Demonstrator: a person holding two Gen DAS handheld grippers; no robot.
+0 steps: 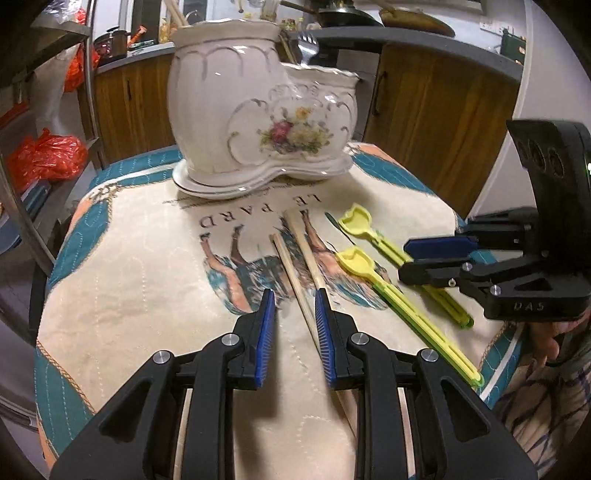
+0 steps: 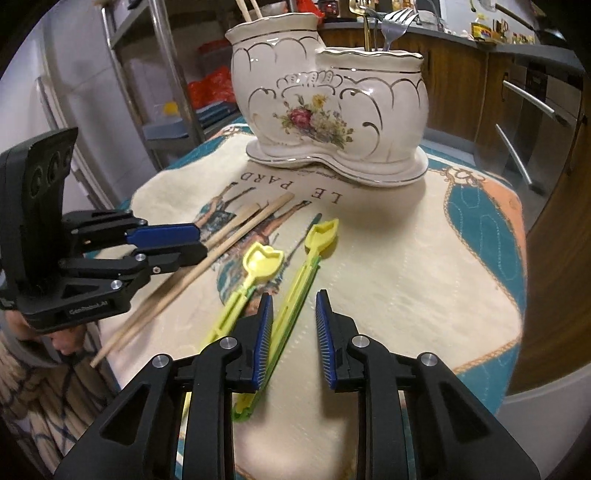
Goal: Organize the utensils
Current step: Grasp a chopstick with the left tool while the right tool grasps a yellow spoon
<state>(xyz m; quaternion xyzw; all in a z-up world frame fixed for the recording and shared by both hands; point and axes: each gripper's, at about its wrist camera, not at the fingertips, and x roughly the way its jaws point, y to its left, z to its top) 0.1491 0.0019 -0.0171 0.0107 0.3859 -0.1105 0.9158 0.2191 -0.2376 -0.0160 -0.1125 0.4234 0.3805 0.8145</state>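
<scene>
A white floral ceramic utensil holder with two compartments stands at the back of the table; forks stand in the lower compartment, chopsticks in the taller. Two wooden chopsticks and two yellow-green plastic spoons lie on the cloth. My left gripper is open, low over the chopsticks, holding nothing. My right gripper is open over the spoon handles, holding nothing; it also shows in the left wrist view.
The table carries a cream and teal printed cloth. Wooden cabinets and a dark counter stand behind. A metal shelf rack with red bags stands at the left. A person's hand and patterned sleeve are at the table's near edge.
</scene>
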